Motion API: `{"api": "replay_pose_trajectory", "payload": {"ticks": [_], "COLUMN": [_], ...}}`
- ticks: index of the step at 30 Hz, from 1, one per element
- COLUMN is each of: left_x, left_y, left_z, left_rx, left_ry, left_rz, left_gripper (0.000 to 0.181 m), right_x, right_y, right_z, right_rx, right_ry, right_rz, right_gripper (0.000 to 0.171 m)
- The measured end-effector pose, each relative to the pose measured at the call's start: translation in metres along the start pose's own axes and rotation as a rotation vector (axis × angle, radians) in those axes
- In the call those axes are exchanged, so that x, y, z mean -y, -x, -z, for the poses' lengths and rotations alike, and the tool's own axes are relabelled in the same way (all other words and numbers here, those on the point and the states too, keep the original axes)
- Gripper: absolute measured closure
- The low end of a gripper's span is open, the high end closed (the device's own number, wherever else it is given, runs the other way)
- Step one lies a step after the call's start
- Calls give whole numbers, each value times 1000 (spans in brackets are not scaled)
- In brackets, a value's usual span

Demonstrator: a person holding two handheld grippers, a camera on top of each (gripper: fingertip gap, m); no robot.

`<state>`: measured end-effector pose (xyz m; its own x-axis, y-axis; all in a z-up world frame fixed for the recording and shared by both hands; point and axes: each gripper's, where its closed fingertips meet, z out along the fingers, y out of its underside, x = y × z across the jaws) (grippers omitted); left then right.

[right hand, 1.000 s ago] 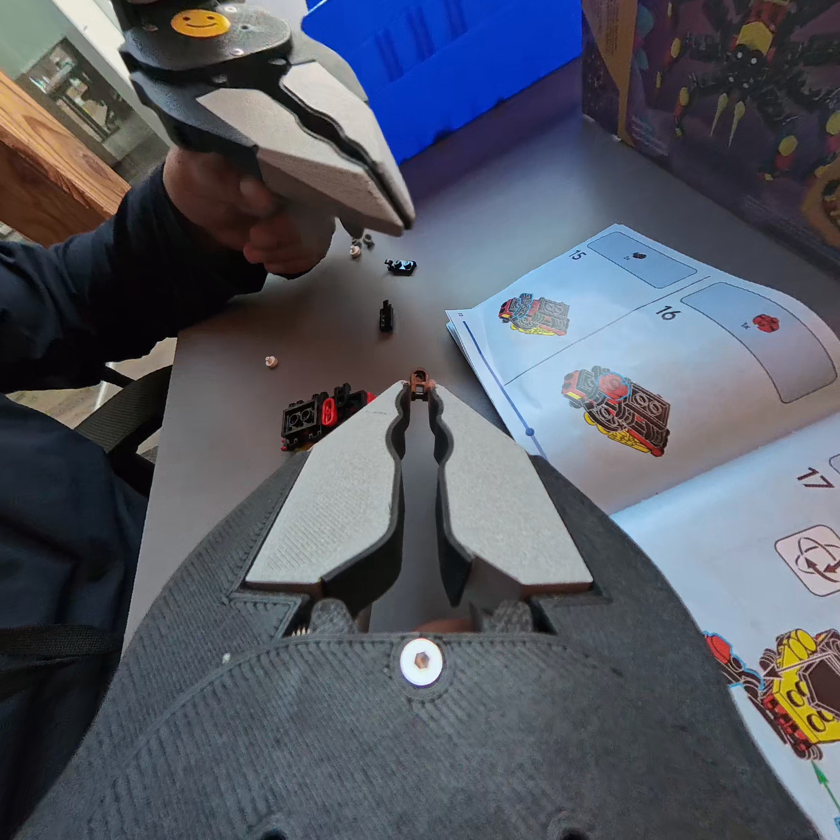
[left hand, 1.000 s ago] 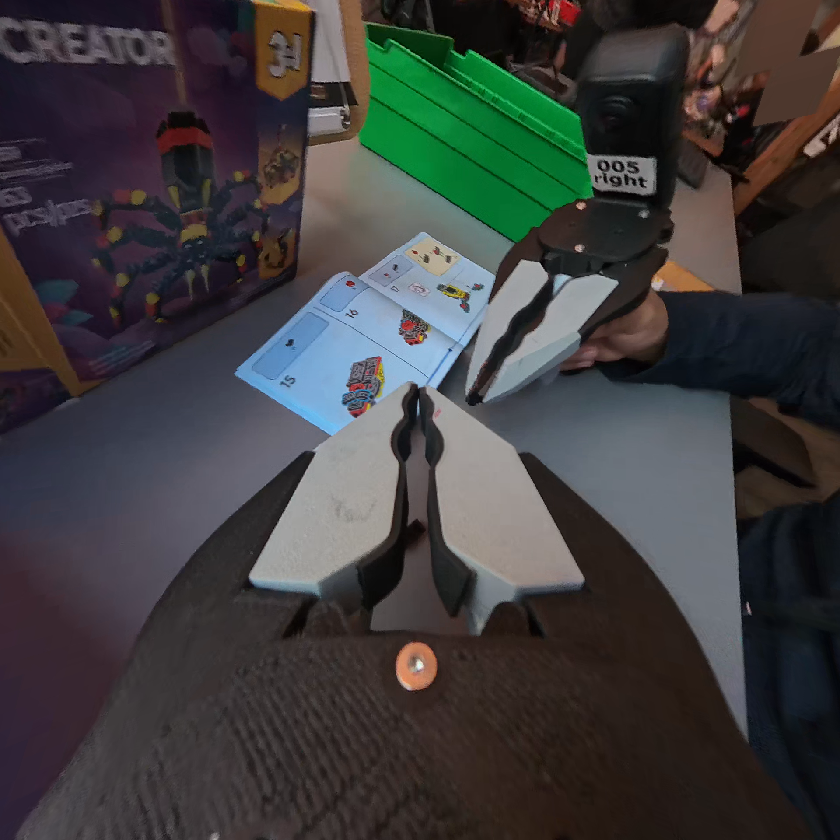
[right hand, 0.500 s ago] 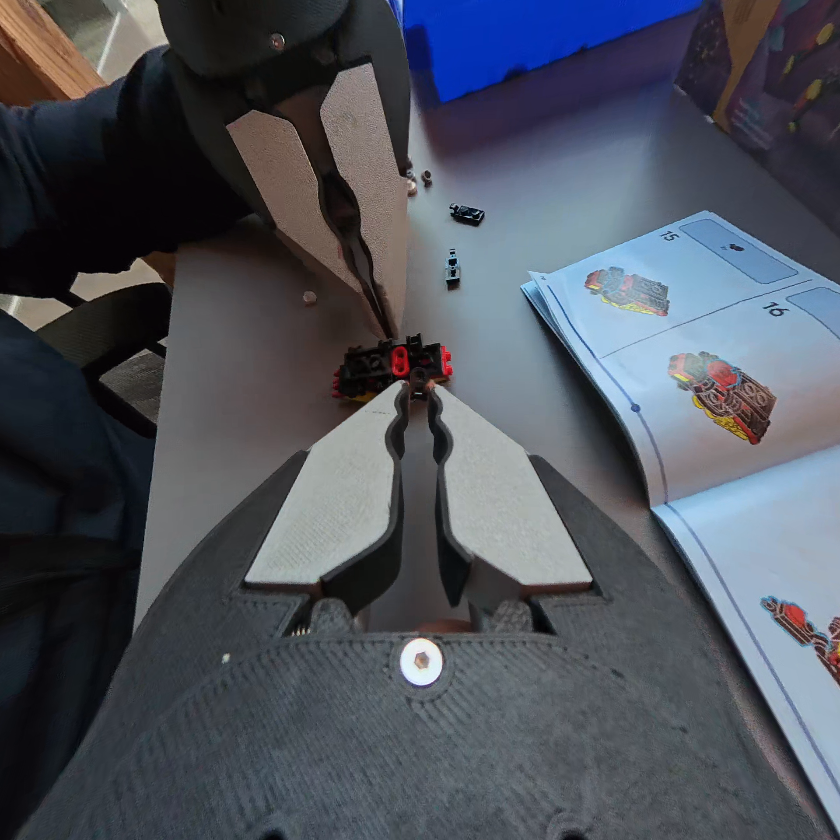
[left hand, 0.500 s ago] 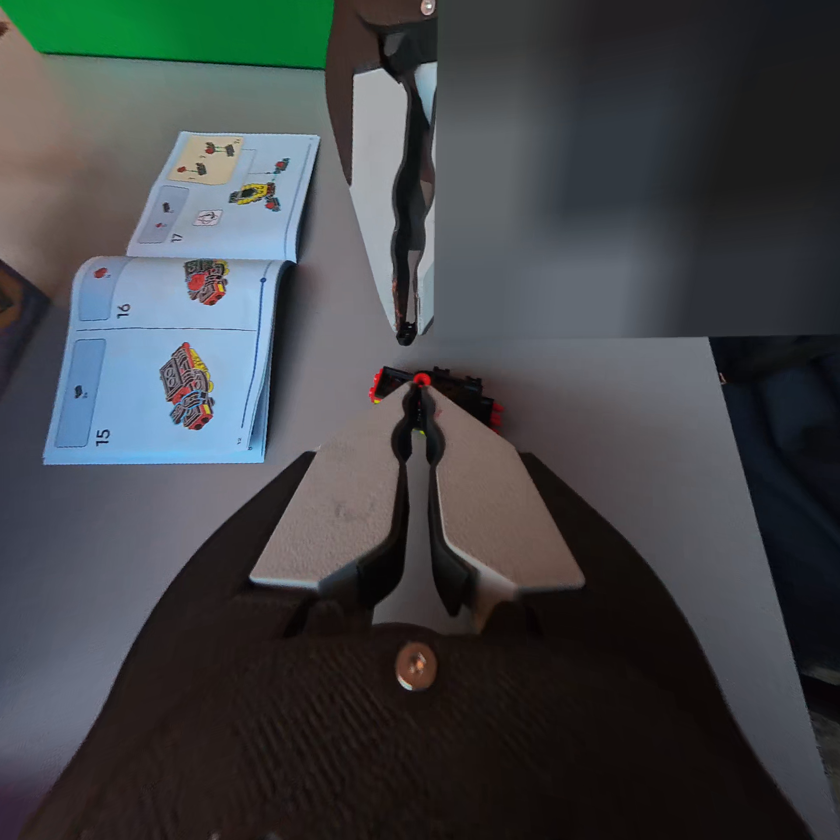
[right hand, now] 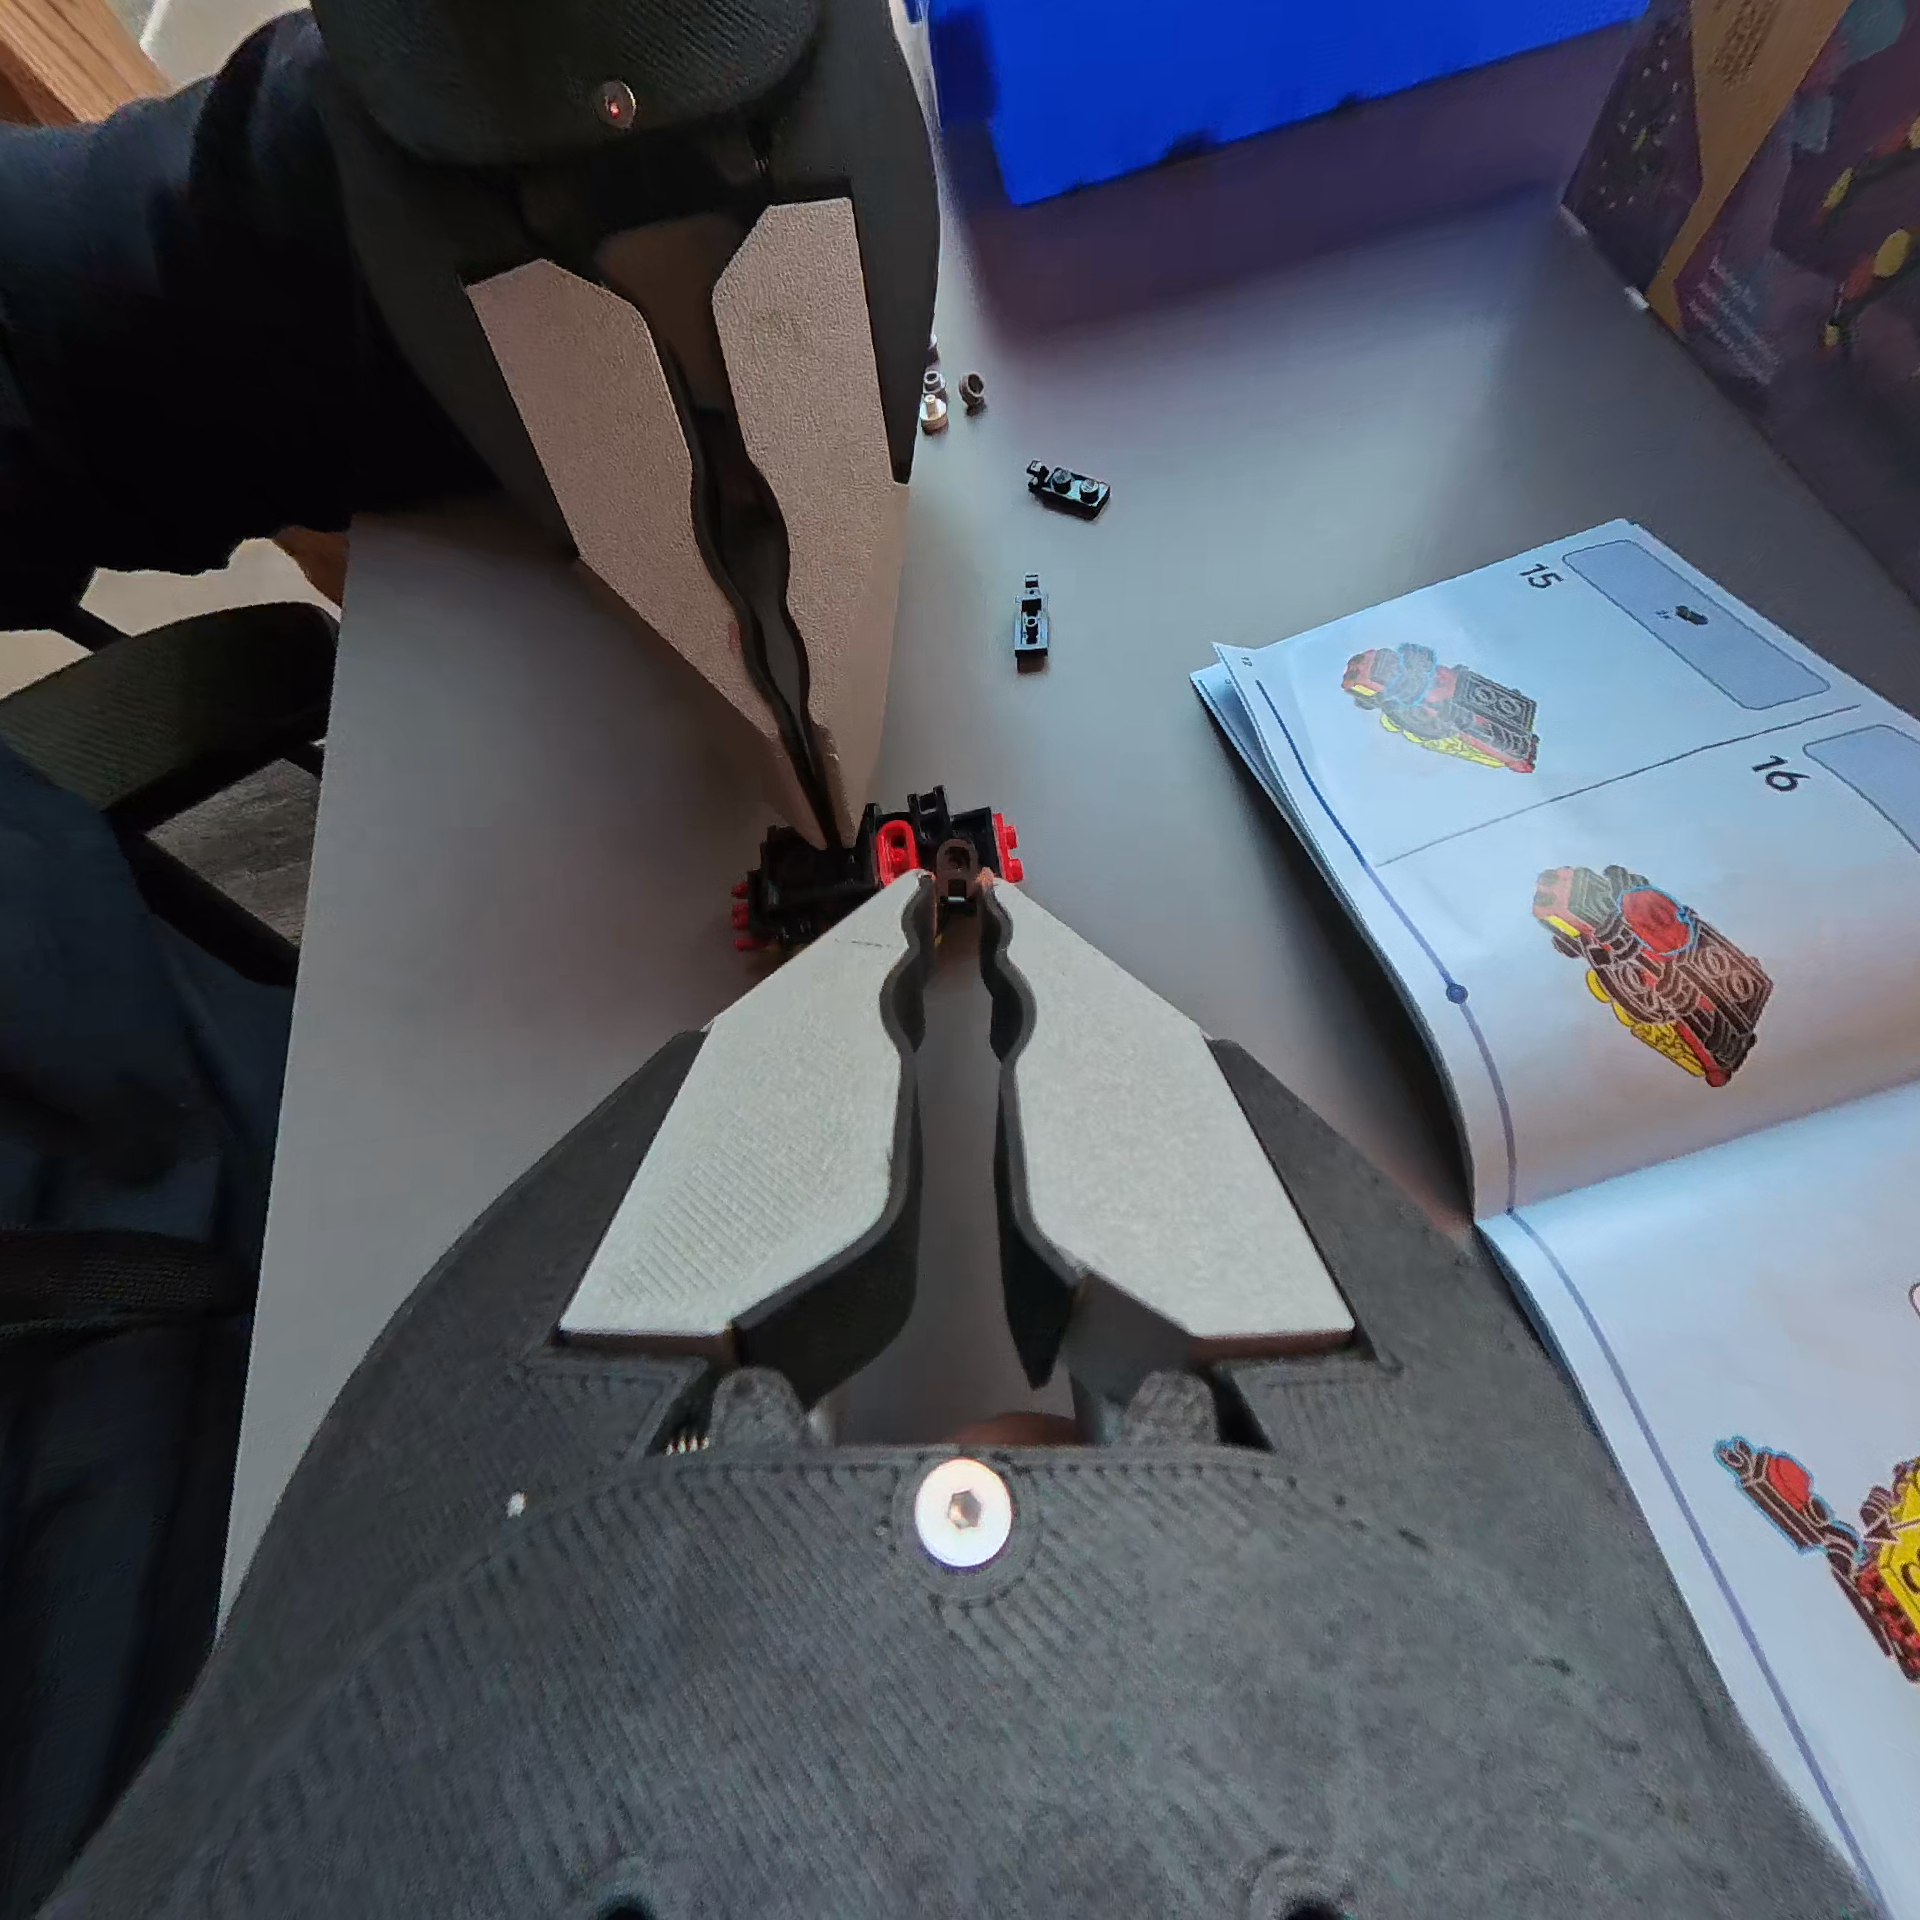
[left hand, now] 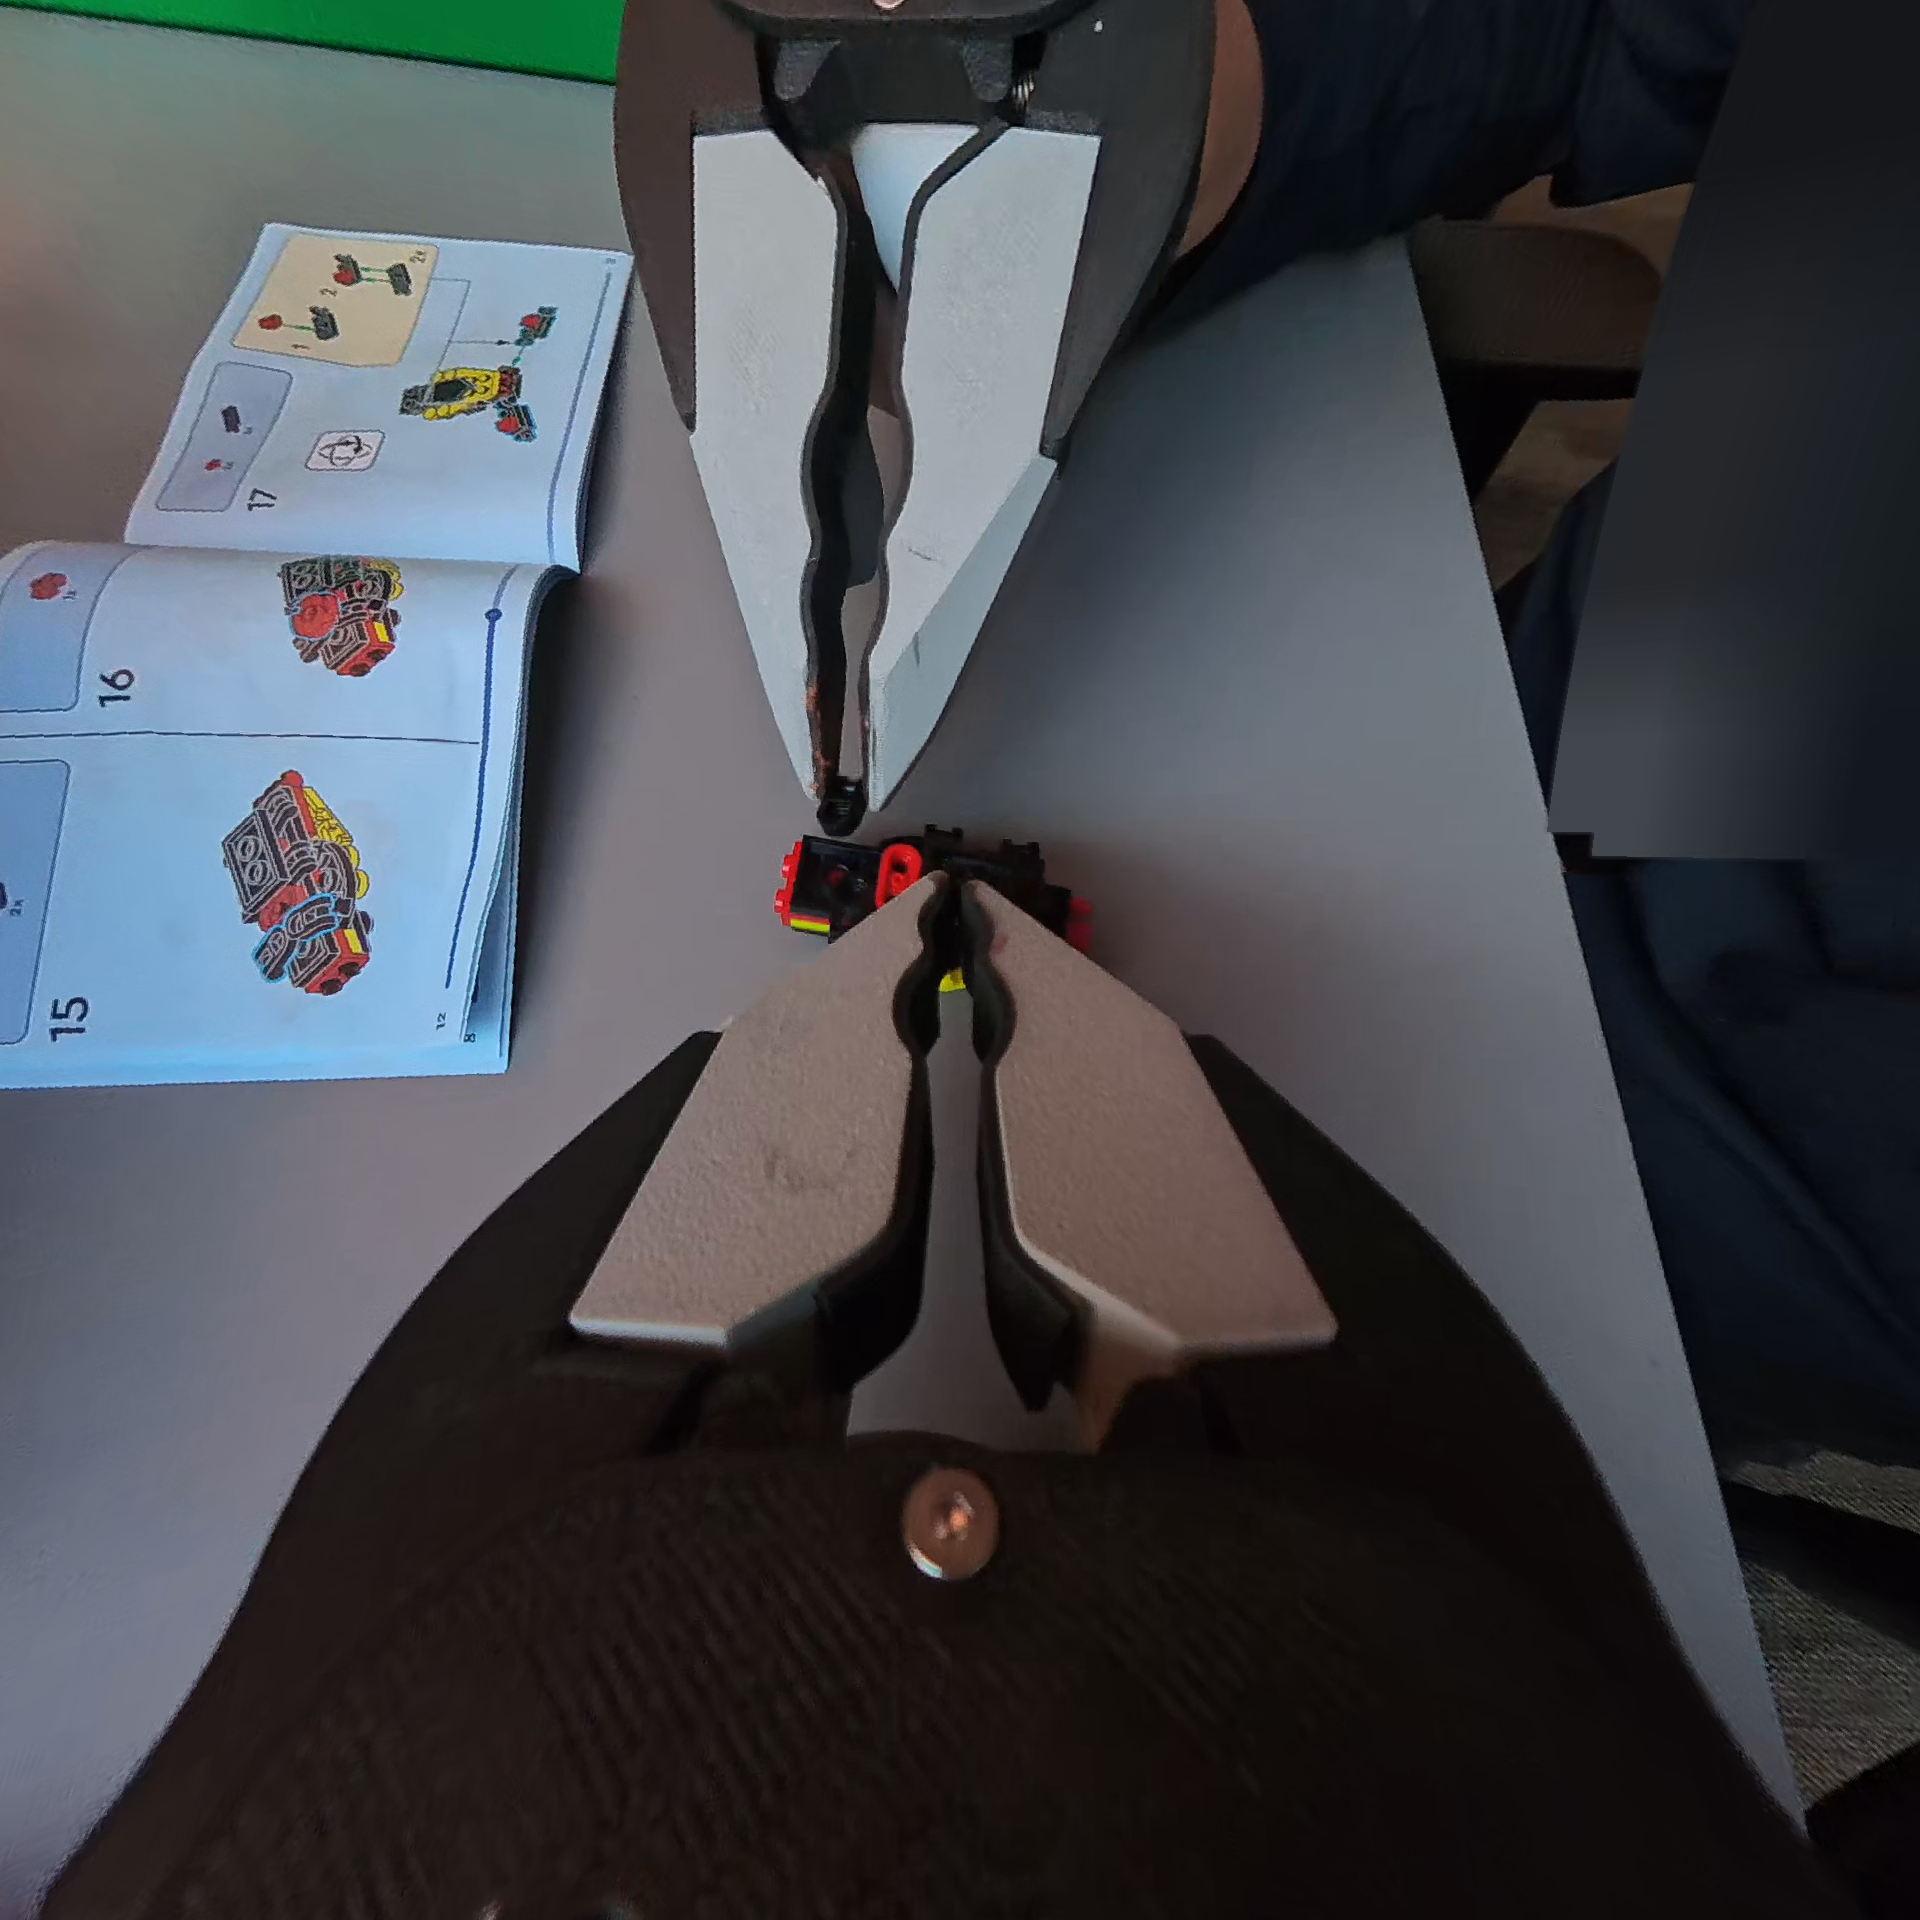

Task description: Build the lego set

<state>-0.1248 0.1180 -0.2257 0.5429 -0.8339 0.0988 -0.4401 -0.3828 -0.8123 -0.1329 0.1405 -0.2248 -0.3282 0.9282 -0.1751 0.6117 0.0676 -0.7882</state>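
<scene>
Right tool (right hand: 954,883) view alone shows loose black pieces (right hand: 1068,488).

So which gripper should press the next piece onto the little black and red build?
Right gripper: it pinches a small dark piece just over the black-and-red build; the left gripper steadies it.

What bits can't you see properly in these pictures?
- Left wrist view: the near side of the lego model is hidden behind the left gripper.
- Right wrist view: the small black piece in the right gripper is too small to tell its shape.
- Right wrist view: the instruction booklet is cut off by the right edge.
- Right wrist view: the tiny round pieces are partly behind the left gripper.
</scene>
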Motion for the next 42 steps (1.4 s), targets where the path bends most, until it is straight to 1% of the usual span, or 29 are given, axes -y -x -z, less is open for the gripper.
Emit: {"api": "replay_pose_trajectory", "payload": {"ticks": [5,10,12,15,20,23,26,32,36,42], "left_x": [2,5,5,5,11,13,9,6,5,3], "left_y": [0,0,-1,1,16,28,32,26,25,27], "left_z": [-3,-6,-6,-4,4,9,7,1,2,-1], "left_rx": [22,14,15,26,80,128,147,146,144,143], "left_ry": [2,-7,-3,-10,-61,-91,-70,-28,-26,-14], "left_rz": [4,83,83,74,98,117,130,98,103,121], "left_gripper": [181,181,181,181,181,181,181,181,175,177], "right_x": [-2,-4,-5,-6,-6,-2,-3,-4,-5,-7], "right_y": [1,0,0,4,-6,-5,0,1,2,2], "right_z": [-5,-5,-4,-3,-2,-1,0,0,-1,-4], "right_rx": [14,17,24,40,-8,60,122,141,153,157], "right_ry": [26,48,60,74,112,105,85,78,90,108], "right_rz": [16,35,50,112,234,199,195,225,234,247], "right_gripper": [167,167,167,167,167,167,167,167,167,167]}}
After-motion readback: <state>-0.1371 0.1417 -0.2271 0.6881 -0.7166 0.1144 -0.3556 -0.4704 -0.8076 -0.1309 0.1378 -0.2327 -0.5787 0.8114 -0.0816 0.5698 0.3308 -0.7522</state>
